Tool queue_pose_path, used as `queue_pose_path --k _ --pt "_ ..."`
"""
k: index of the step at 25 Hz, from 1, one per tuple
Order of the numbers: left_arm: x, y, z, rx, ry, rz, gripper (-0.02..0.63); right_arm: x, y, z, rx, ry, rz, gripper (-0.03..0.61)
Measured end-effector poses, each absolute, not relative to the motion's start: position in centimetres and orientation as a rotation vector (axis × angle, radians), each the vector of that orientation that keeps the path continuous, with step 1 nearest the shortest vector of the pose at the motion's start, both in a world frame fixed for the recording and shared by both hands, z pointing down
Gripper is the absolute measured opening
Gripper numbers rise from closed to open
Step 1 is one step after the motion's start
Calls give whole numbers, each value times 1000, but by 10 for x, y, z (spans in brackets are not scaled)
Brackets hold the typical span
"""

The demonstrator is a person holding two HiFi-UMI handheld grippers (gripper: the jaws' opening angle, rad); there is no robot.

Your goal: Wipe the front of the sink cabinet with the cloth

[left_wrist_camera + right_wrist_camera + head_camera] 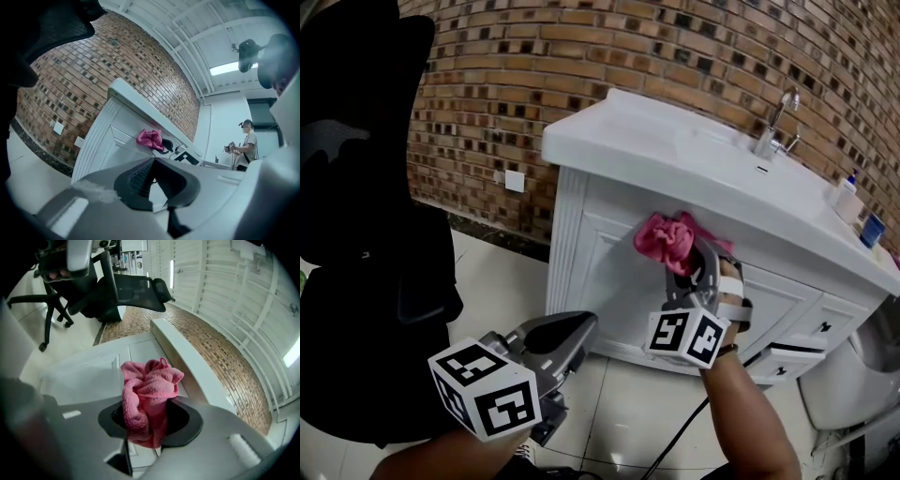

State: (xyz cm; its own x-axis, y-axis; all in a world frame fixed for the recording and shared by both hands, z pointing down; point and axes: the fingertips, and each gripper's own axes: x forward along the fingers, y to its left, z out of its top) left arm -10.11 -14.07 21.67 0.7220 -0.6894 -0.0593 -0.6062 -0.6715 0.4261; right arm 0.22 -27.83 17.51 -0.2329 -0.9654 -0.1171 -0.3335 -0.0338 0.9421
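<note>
Glossy white panelled cabinet on pale floor tiles, mottled brick wall behind. Right gripper clamps the crumpled pink terry cloth at its upper front; left gripper hangs low, jaws seemingly together, empty.
</note>
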Motion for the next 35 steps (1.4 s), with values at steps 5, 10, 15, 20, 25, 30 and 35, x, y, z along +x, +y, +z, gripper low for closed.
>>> queue_pose_path --k 5,10,15,20,25,30,35 --pt "-106 -139 213 2548 -997 -315 5 -1 -289 182 1393 -1565 -1326 140" --pt "-108 -139 216 2537 -995 -314 5 -3 -291 205 1372 -1545 -1339 140" --pt "-108 -138 216 2526 -977 -322 5 2 -296 229 1357 -1581 -1273 140" --pt "-114 -139 220 2491 -973 -330 5 -2 -294 242 1405 -1639 -1248 140" --pt "-109 -140 225 2471 -952 -326 6 7 -300 273 1384 -1653 -1186 140" --pt "-107 -141 226 2449 -938 -326 5 9 -300 297 1391 -1688 -1144 140" --pt "-99 -139 223 2467 -936 -332 5 10 -297 343 1331 -1716 -1062 140"
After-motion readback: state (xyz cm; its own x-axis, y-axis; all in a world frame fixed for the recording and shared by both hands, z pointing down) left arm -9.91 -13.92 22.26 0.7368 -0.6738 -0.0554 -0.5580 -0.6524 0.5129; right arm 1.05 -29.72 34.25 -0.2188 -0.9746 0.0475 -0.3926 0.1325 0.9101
